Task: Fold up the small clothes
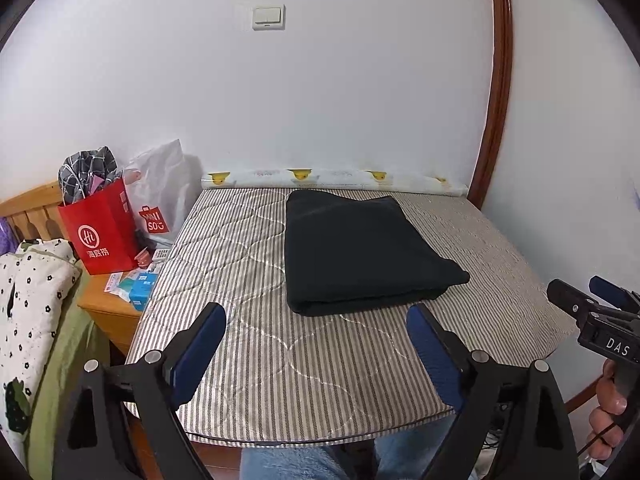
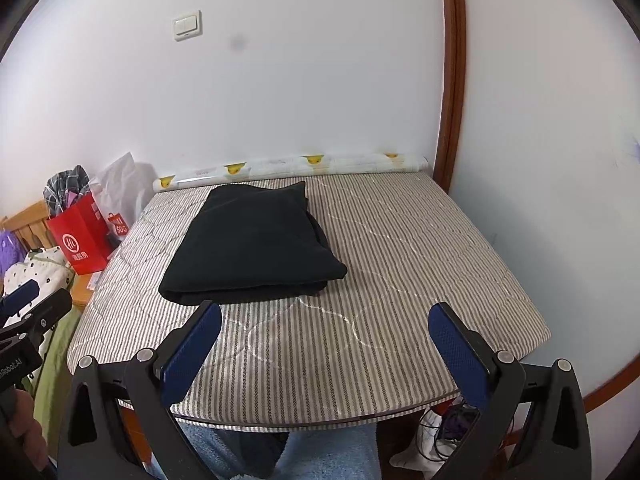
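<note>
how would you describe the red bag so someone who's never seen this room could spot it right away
Start at the striped padded table where the folded black garment lies, then look past its left edge to the low wooden stand. The red bag stands upright there, with plaid cloth poking out. Unlike the white plastic bag beside it, it is solid red paper with a white circular logo.

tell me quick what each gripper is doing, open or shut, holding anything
Left gripper: open, holding nothing, short of the folded black garment.
Right gripper: open, holding nothing.
</note>
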The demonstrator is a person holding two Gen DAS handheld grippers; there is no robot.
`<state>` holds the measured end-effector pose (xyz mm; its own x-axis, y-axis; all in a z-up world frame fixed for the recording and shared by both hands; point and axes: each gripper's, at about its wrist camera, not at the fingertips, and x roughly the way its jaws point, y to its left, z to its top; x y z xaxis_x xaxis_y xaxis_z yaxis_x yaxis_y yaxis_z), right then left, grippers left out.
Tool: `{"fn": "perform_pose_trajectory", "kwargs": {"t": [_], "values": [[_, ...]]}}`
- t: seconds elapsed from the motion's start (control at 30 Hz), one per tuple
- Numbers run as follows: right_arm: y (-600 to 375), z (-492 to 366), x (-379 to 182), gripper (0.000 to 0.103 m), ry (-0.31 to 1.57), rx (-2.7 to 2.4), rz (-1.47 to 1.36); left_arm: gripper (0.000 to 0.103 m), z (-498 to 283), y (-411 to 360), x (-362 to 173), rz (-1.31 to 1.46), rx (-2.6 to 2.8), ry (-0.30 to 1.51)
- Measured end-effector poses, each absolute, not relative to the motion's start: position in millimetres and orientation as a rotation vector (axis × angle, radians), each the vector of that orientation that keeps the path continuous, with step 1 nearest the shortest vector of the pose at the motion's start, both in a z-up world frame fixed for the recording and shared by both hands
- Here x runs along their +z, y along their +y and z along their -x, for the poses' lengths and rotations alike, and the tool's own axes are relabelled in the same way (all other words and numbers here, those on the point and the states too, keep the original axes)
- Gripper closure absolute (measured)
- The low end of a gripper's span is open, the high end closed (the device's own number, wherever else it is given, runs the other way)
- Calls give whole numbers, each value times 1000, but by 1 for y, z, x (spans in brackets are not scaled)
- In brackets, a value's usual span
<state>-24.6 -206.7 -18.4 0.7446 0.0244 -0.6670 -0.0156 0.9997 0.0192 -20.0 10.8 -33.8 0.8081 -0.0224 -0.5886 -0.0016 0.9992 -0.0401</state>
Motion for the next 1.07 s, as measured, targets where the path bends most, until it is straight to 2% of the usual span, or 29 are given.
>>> {"fn": "perform_pose_trajectory", "kwargs": {"t": [1.07], "values": [[-211,27,-18,1,724,14,-3,11,21,10,-33,54,-33,633]]}}
